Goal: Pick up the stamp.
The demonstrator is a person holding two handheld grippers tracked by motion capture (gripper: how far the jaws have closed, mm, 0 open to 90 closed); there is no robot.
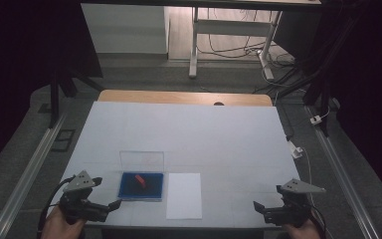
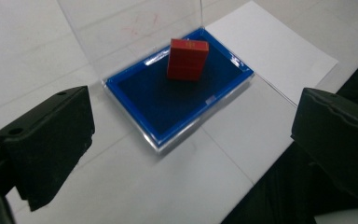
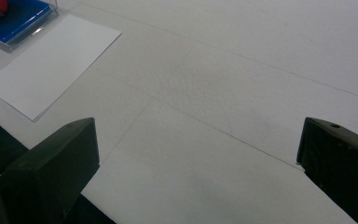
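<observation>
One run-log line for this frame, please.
left gripper: open, aimed at red block | block: upright in blue tray | right gripper: open over bare table | white sheet: beside tray

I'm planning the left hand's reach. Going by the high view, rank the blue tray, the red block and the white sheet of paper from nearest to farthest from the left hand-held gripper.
1. Blue tray: just ahead and to the right of the left hand-held gripper, its near corner closest.
2. Red block: standing inside the tray, near its middle.
3. White sheet of paper: flat on the table beyond the tray's right edge.
</observation>
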